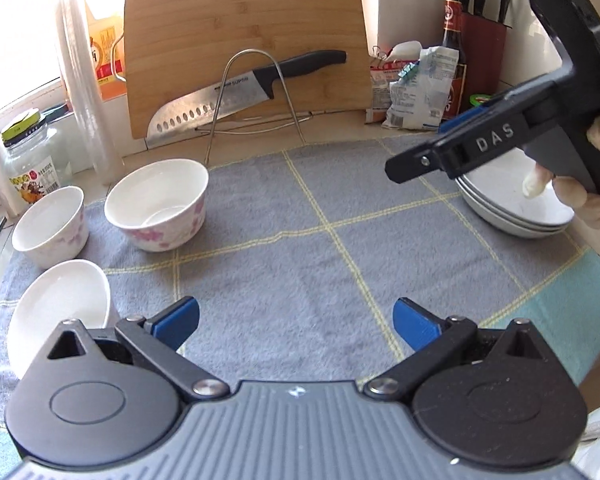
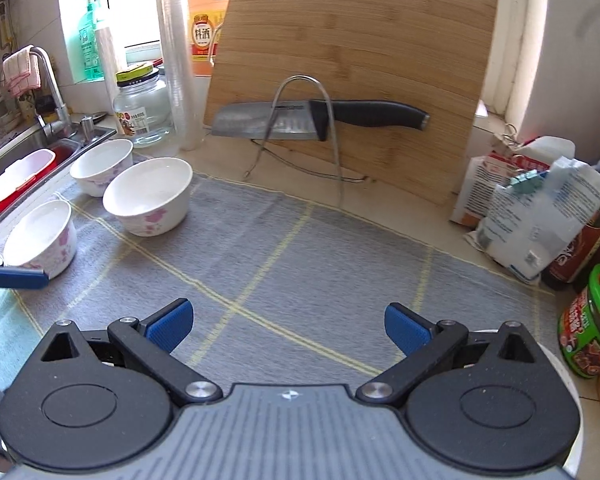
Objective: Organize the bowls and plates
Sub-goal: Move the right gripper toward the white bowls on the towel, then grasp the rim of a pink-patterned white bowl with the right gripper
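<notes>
While the grey checked cloth mat lies mostly bare, the stack of shallow white plates at its right edge looks gathered already. Three white floral bowls stand apart at the left, unstacked. Left gripper and right gripper hold nothing, fingers spread wide.

You have three floral bowls at the mat's left edge (plates stacked right), one knife.
</notes>
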